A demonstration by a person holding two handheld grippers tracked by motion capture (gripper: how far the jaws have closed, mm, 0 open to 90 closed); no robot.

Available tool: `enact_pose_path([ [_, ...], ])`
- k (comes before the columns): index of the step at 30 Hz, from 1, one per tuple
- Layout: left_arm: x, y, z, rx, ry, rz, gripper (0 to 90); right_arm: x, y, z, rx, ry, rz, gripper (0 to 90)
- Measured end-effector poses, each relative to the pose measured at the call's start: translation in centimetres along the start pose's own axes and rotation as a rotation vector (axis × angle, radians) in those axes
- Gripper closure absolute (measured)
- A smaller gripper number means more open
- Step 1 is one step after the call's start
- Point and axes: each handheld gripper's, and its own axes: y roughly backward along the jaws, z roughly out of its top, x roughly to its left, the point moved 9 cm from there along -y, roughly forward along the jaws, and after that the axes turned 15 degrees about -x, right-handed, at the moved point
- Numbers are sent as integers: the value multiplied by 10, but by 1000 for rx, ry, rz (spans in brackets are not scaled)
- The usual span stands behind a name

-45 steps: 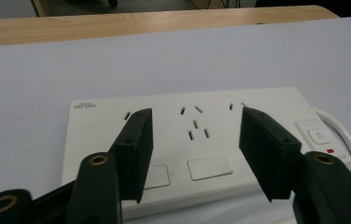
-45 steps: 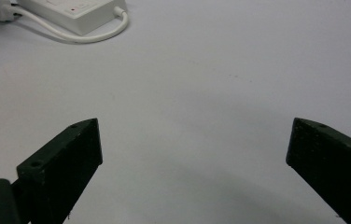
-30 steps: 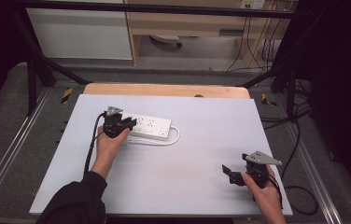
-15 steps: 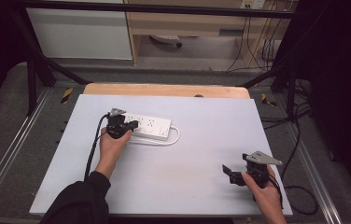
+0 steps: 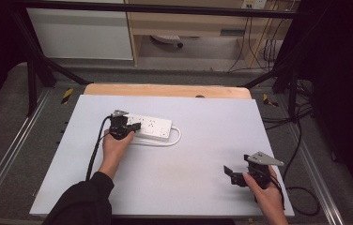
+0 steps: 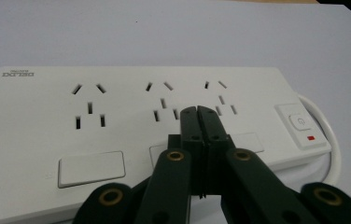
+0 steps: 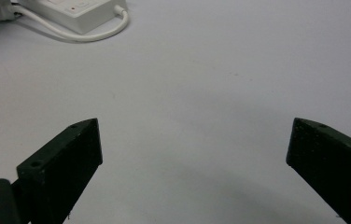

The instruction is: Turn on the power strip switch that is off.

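This looks like a lab or a recording bench set up for tests, not a home. A plain white table top [image 5: 198,159] lies over a wooden board [image 5: 165,90] and stands inside a frame of black metal bars [image 5: 34,70], with grey rails [image 5: 5,159] along both sides. Dark curtains [image 5: 339,70] close off the right. Behind the table stand a white cabinet [image 5: 80,33] and a wooden shelf unit [image 5: 188,23], and loose cables [image 5: 259,47] hang down to a grey floor.

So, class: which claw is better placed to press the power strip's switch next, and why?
Probably the left claw: shut, its tips sit over the power strip, beside the switch. The right claw is open, far across the table.
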Motion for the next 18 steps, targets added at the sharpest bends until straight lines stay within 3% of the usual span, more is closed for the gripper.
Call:
enact_pose_path([
  [18, 0, -3, -4, 9, 0, 8, 900, 0, 0, 0, -1, -3, 1, 39],
])
